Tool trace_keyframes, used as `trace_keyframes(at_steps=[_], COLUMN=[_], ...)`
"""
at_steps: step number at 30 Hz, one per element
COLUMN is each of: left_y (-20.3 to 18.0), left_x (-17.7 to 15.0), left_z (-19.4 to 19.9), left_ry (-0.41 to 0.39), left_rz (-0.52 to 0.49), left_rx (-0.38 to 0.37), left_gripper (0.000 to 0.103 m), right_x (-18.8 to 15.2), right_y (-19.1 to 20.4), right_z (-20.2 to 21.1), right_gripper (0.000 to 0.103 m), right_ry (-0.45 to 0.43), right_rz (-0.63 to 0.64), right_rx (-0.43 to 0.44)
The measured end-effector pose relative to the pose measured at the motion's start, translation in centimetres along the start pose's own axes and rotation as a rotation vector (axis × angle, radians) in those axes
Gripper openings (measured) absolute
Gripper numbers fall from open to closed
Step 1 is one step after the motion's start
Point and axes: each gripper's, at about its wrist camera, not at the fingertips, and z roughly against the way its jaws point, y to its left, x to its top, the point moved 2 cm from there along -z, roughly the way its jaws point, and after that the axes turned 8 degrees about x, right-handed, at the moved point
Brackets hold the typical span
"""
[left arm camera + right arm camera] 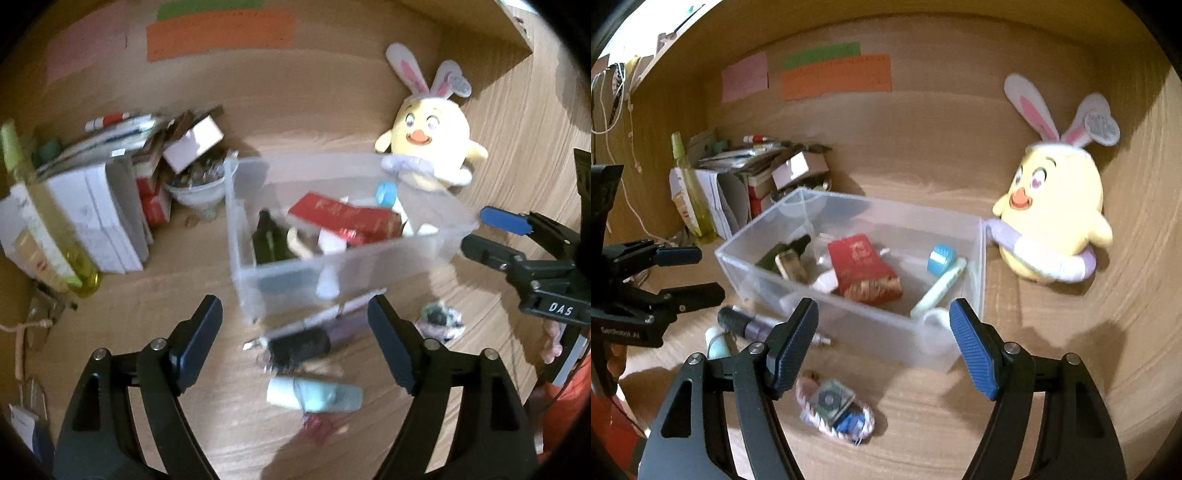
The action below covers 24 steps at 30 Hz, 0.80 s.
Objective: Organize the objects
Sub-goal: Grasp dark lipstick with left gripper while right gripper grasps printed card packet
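A clear plastic bin (258, 273) (871, 325) sits on the wooden desk and holds a red packet (862, 267), a dark green bottle (267, 240), a blue-capped tube (940, 280) and other small items. My left gripper (295, 314) is open and empty above loose items in front of the bin: a dark purple tube (306, 341) (750, 325) and a pale teal tube (317, 395). My right gripper (882, 317) is open and empty at the bin's near wall. A small woven pouch (834, 408) (441, 321) lies below it.
A yellow chick plush with bunny ears (1056, 218) (430, 144) stands right of the bin. Stacked papers, boxes, a bowl of small things (195, 181) and a yellow-green bottle (44, 221) crowd the left. Coloured notes (834, 74) hang on the back panel.
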Motion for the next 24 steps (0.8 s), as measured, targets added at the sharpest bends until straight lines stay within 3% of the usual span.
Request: trace_keyframes(at_steps=[12,24], left_y=[0.1,-0.2], left_x=[-4.5,-2.9], left_z=[-1.1,-4.8], left_ry=[0.11,0.169], left_rz=[-0.02,0.013], left_rx=[0.003,-0.052], left_gripper=[0.081,0.081], right_x=[-3.6,-5.9], right_y=[0.7,0.8], right_z=[-0.9,-1.8], right_gripper=[0.07,0.071], right_ry=[0.092,0.151], right_rz=[-0.014,-0.067], right_rx=[0.029,0.077])
